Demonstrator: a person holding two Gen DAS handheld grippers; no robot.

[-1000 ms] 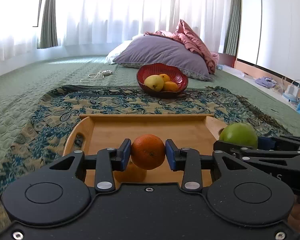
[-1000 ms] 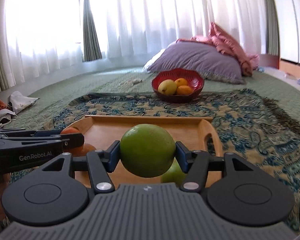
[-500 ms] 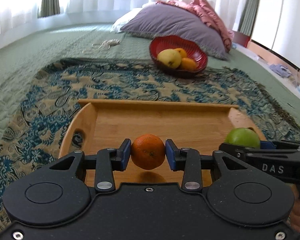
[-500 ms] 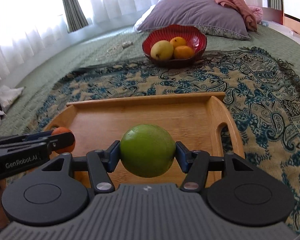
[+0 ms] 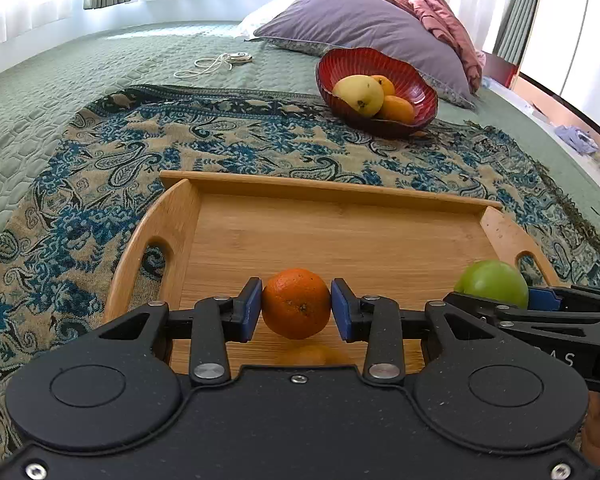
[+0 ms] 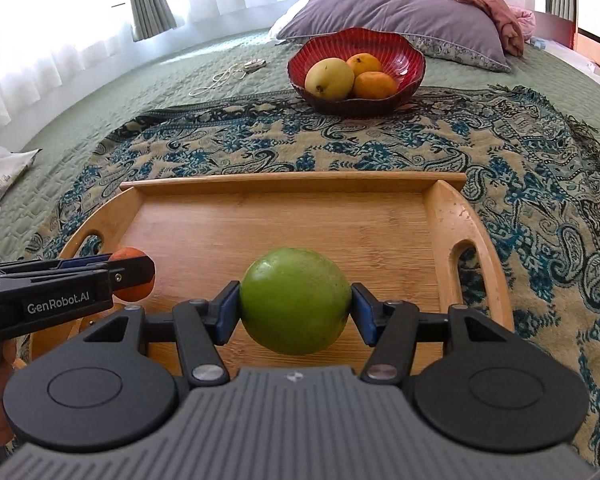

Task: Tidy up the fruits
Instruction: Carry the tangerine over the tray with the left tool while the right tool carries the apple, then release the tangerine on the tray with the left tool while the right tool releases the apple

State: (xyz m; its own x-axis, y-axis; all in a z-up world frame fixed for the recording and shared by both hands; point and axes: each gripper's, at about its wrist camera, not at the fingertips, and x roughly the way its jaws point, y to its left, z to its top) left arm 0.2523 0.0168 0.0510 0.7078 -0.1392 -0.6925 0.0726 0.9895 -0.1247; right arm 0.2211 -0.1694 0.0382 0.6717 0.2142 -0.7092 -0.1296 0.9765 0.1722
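Fruits first, closest to me: one orange [image 5: 296, 303] sits pinched between the blue pads of my left tool [image 5: 296, 312], clamped narrow on it, and one green fruit [image 6: 295, 301] fills my right tool [image 6: 295, 312], which grips it at a wider spread. Both hang just above the near end of the wooden tray [image 6: 284, 216]. I count two tools and two fruits in hand.

From the right wrist view the orange is mostly covered by the left tool's side, only an edge showing; from the left wrist view the green fruit peeks over the right tool's arm. An orange blur shows on the tray floor under the held orange; I cannot tell whether it is a reflection or something else. The tray's near edge is hidden behind both tool bodies. A few fingers of the person show at the frame edges.

Beyond the tray, on the paisley cloth [image 6: 380, 148], stands one red bowl [image 6: 404, 52] holding three fruits: one yellow-green [image 6: 329, 78], two orange. Farther back on the bed [image 5: 100, 64] lie a purple pillow [image 5: 360, 24] and a pale cord [image 5: 216, 62].
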